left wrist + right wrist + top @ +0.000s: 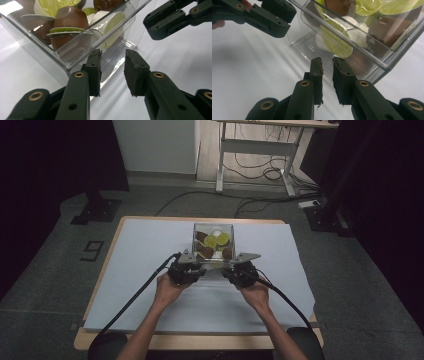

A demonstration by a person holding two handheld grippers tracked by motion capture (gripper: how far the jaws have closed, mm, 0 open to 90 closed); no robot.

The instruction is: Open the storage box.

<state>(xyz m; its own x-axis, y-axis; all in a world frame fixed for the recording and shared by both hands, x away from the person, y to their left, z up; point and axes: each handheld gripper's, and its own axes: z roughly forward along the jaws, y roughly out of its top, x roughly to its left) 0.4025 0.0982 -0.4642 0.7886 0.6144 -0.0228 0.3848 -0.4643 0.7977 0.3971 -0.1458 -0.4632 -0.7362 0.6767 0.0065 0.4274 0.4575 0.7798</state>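
The table (pixel 150 240) is viewed from a fixed camera above the person's side, faced forward and down, far enough for the whole white sheet (pixel 145 265) to be taken in. The left gripper (pixel 113 72) is looked along from just behind its fingers (pixel 93 72), close up, with the clear box of capsules (pixel 62 58) seen just beyond and left of them. The right gripper (pixel 327 80) is viewed likewise, the box (pixel 362 53) lying beyond and right of its fingers (pixel 342 80). The box's near wall and the sheet are shared by all views; the opposite gripper is caught in each gripper view's upper corner.
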